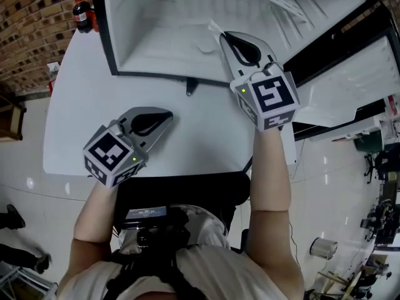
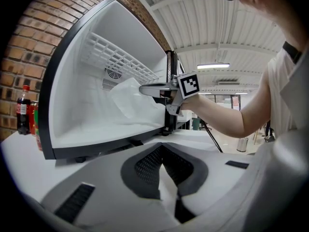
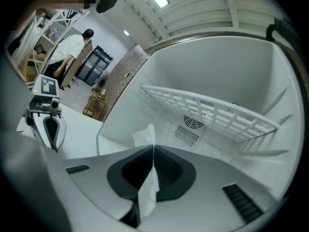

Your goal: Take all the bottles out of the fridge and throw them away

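— Paper, or some thin white sheet [image 3: 145, 138]: that's what the right gripper [image 3: 153, 151] has, not a bottle. Its jaws are pressed together on the sheet, which hangs crumpled from the tips just inside the fridge [image 2: 72, 81].

— And the left gripper [image 2: 162, 149]?

— Pressed together too, with nothing I can make out between the pads. It hovers low over the table [image 1: 81, 117], in front of the fridge.

— So where are the bottles?

— I see none inside. The wire shelf [image 3: 207, 111] and the floor below it look bare. One dark cola bottle [image 1: 81, 12] stands outside, on the table's far corner by the brick wall, with something red just beside it.

— What could go wrong from here?

— First, the sheet. It's flimsy and pinched only at one edge, so a quick pull could tear it or let it slide out, and a loose corner could catch on the shelf.

— And the bottle?

— It's tall and narrow and close to the table's corner. Going at it with the left jaws together would push it rather than take it, and it could tip off the edge or into its red neighbour. The jaws would need spreading first.

— Anything else?

— I'd judge that the bottle is the real job; the paper ties up one gripper meanwhile.
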Tool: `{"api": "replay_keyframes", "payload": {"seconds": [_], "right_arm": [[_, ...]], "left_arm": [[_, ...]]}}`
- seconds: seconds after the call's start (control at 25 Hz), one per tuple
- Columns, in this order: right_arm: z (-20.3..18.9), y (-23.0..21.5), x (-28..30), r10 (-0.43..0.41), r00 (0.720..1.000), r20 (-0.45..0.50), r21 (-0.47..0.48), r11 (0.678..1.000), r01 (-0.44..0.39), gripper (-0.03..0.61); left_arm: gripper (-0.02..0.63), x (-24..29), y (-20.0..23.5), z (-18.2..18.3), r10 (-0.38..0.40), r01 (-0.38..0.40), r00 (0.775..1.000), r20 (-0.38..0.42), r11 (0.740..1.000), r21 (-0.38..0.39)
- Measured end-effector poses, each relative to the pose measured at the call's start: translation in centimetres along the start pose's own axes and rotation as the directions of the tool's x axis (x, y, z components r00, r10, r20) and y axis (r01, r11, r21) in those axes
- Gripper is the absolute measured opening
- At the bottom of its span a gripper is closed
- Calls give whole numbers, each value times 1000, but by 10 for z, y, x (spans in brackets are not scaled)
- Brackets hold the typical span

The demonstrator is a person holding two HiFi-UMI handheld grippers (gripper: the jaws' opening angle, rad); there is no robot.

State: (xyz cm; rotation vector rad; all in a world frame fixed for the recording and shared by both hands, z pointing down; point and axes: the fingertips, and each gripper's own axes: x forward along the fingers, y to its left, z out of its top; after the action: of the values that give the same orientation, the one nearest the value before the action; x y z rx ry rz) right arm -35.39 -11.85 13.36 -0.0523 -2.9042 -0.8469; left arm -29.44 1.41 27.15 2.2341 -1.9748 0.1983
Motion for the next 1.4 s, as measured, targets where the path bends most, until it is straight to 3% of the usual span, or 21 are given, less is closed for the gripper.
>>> {"api": "replay_keyframes", "payload": {"seconds": [0.24, 0.4, 0.56, 0.72, 0.88, 1.16, 1.4], "right_arm": [[11, 28, -39, 54, 991, 123, 133, 989, -70, 2], [5, 52, -62, 72, 978, 198, 266, 956, -124, 2], [-17, 77, -75, 106, 971, 217, 366, 913, -181, 2], [-33, 80, -92, 98, 971, 219, 411, 893, -183, 2], [-46, 70, -120, 60, 974, 218, 420, 895, -150, 2], [-82, 44, -191, -49, 982, 180, 436, 899, -35, 2], [-111, 17, -263, -186, 973, 136, 461, 881, 104, 1]], "left_arm": [[5, 3, -1, 3, 2, -2, 1000, 17, 1000, -13], [6, 0, 2, 2, 6, -6, 1000, 1, 1000, -12], [6, 0, 3, 4, 4, -4, 1000, 18, 1000, -15], [6, 12, -16, 11, -38, 38, 998, 43, 999, -15], [6, 29, -39, 21, -77, 78, 995, 60, 997, -21], [6, 77, -92, 32, -186, 183, 981, 46, 981, 63], [6, 126, -156, 36, -332, 330, 943, 2, 938, 107]]}}
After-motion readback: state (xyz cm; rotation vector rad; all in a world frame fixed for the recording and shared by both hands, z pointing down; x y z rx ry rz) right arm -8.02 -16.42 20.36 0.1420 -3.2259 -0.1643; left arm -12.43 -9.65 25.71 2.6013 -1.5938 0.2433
